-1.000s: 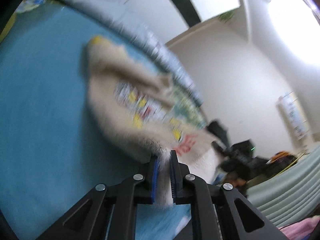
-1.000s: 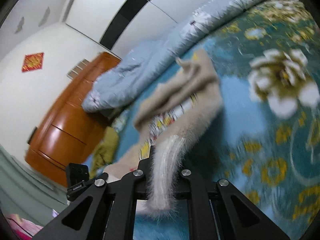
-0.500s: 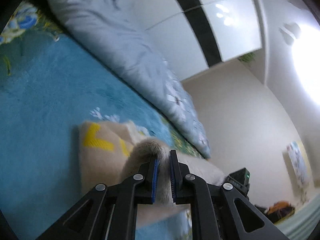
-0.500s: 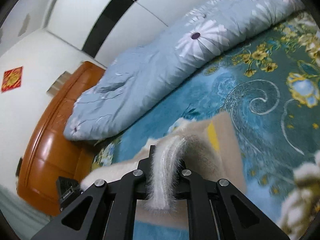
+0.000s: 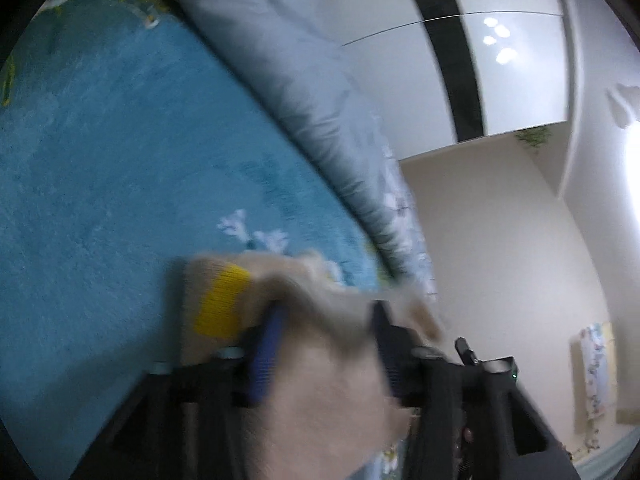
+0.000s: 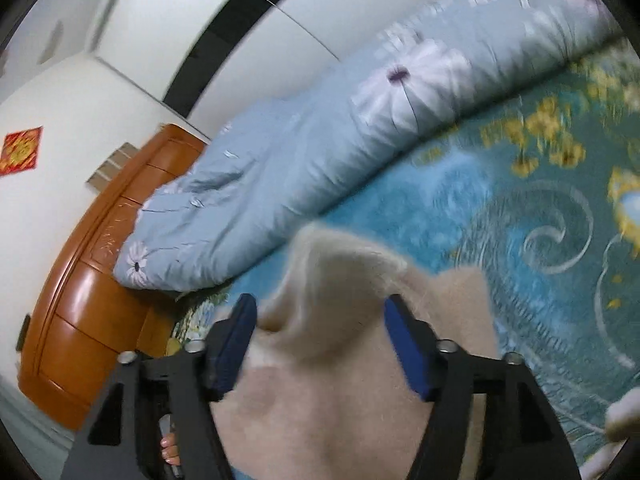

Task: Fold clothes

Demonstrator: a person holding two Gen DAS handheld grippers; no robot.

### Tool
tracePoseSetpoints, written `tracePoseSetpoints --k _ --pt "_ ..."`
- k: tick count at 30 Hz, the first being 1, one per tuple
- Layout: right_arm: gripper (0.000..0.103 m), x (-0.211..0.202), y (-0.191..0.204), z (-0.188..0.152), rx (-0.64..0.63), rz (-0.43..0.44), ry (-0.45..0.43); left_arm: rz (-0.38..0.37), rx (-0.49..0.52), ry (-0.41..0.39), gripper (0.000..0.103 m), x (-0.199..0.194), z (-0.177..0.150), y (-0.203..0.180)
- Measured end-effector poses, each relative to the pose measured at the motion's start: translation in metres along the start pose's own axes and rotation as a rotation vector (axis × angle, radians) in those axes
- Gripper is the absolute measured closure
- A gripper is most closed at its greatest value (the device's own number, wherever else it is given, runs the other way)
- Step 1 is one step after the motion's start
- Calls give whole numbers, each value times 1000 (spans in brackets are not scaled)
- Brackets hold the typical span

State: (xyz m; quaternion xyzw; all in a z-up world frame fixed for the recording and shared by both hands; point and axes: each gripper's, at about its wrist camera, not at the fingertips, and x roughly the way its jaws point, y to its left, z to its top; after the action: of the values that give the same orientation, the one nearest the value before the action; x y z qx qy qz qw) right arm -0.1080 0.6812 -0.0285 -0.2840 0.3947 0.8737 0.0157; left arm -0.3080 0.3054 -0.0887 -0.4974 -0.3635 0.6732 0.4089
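Both grippers stand spread over the fuzzy beige sweater (image 6: pixel 344 420), which lies low centre on the teal plush bedspread (image 5: pixel 100 200): left gripper (image 5: pixel 326 340), then right gripper (image 6: pixel 320 336). A fold looks just laid; next likely calls for regripping an edge. A soft blue quilt (image 6: pixel 304 168) lies behind.

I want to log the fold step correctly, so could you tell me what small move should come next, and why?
Probably draw both grippers straight back: the left gripper and right gripper have open jaws, and the beige sweater lies folded on the blue blanket.
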Motion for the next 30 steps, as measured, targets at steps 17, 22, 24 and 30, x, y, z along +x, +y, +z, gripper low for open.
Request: tracePoseSetpoints --k 17,22,24,30 --pt "27 1 -86 -62 222 -15 119 202 94 152 23 25 -42 22" --pt "29 8 -81 -61 243 -44 94 224 80 123 44 25 -46 21" --pt "49 4 -79 -61 256 -49 84 234 72 118 53 23 -50 20" --pt "67 -22 -55 -65 238 -15 76 224 54 111 65 3 -68 7"
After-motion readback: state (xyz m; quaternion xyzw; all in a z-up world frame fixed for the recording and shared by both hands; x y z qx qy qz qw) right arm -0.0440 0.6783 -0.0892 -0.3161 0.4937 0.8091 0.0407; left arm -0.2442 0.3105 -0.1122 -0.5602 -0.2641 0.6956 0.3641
